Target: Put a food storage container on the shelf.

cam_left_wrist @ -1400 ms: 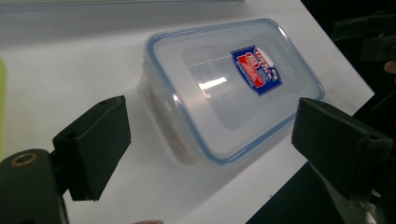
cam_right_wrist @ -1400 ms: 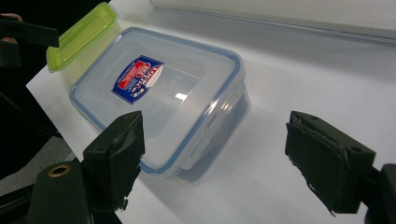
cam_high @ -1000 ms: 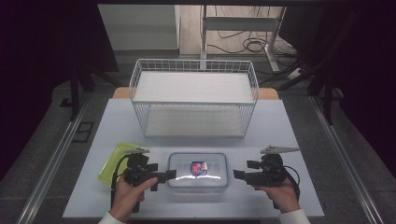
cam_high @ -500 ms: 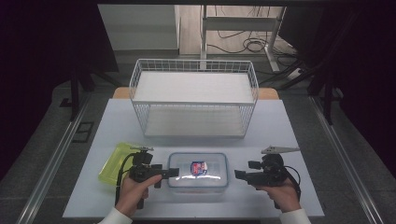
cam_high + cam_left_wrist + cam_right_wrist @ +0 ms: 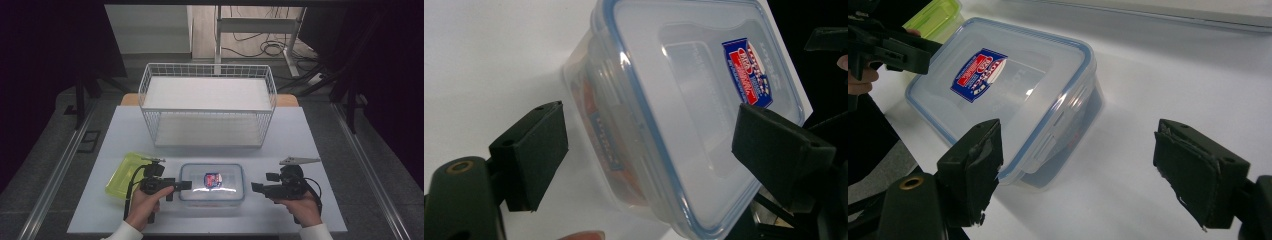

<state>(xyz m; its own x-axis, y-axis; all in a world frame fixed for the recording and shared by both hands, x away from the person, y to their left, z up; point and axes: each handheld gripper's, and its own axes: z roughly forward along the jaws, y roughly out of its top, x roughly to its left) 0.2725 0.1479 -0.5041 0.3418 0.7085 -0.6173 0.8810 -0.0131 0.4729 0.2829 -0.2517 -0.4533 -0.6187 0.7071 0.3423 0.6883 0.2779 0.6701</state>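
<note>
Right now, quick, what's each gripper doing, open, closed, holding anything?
Left gripper: open, jaws straddling the end of the clear container, not clamped.
Right gripper: open, holding nothing, beside the container.

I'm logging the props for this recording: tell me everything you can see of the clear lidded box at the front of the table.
The clear box is a rectangular food container of see-through plastic with rounded corners, closed by a clear lid with a blue rim seal and a red, white and blue label on top. Something reddish shows faintly through its side wall. It sits flat and upright on the white table, near the front edge, beside a yellow-green lid. The left tool, open, straddles its left end; the right tool, open, is just short of it.
</note>
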